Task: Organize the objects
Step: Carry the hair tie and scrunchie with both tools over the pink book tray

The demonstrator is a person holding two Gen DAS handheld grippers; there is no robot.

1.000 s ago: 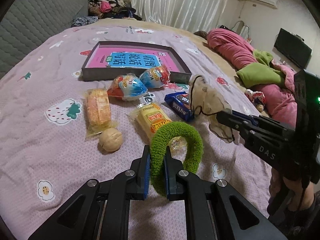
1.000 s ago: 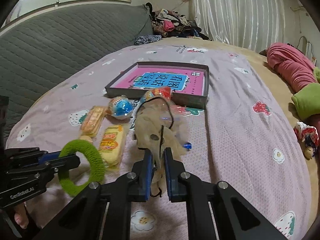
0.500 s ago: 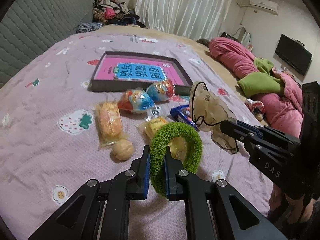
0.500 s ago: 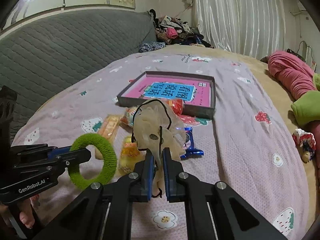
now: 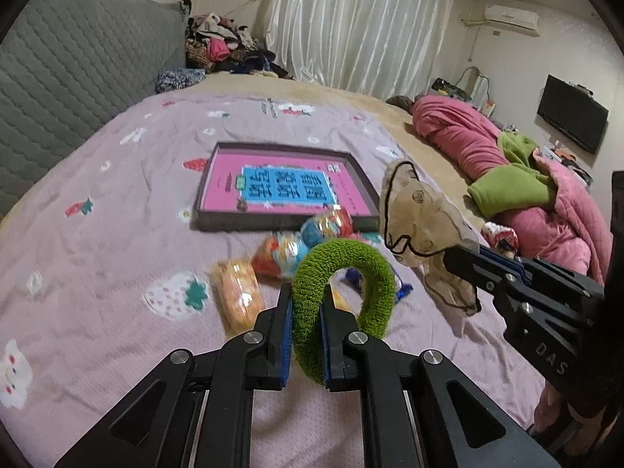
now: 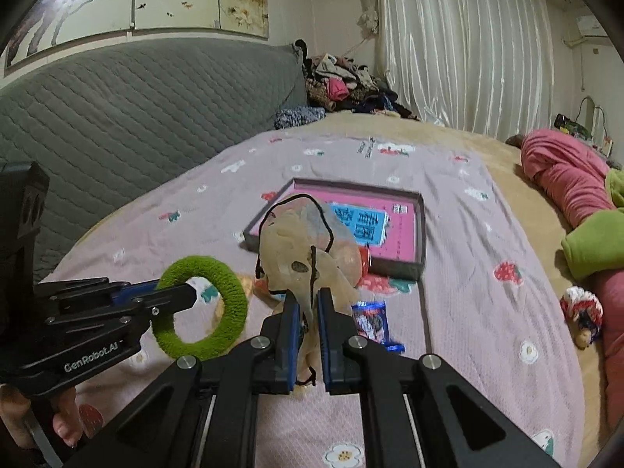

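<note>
We've got the left gripper (image 5: 306, 304) clamped on the green fuzzy ring (image 5: 343, 292) and the right gripper (image 6: 309, 308) pinching the beige sheer pouch (image 6: 308, 249) — both held above the bed. Nothing's in the tray (image 5: 364, 183) yet beyond its pink sheet, and the snacks (image 5: 238, 296) are all on the bedspread — so we're early on.

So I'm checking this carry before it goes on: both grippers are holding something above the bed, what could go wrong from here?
The left gripper pinches only one side of the green ring, so it could swing or slip out. The right gripper holds a limp beige pouch whose black cord hangs loose and might snag. Either item, if dropped, would likely land among the snack packets.
</note>
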